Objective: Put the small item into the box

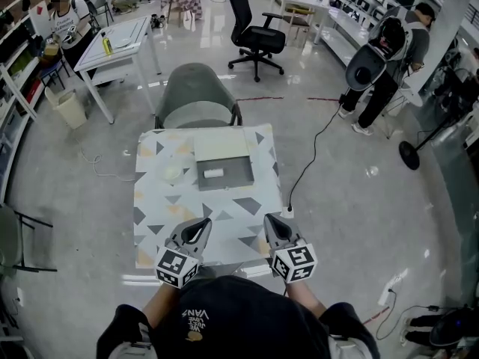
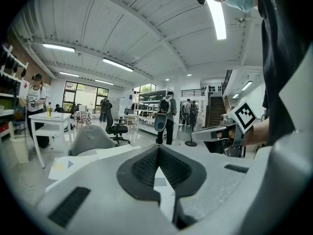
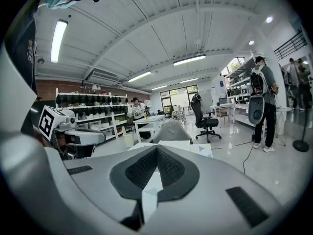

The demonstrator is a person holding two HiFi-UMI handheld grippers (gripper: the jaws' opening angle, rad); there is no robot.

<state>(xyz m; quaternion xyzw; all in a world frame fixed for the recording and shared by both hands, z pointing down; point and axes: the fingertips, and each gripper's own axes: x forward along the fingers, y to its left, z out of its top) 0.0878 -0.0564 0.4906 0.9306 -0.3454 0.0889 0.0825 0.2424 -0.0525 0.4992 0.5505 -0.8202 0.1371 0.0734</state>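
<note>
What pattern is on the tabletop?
The tabletop is white with grey and tan triangles, clearest in the head view.

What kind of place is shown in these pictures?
Probably an open-plan lab or workshop, not a home: shelves loaded with equipment line the wall, and a black office chair and a white worktable stand on a glossy floor.

Bright ceiling strip-lights, fisheye edges
</note>
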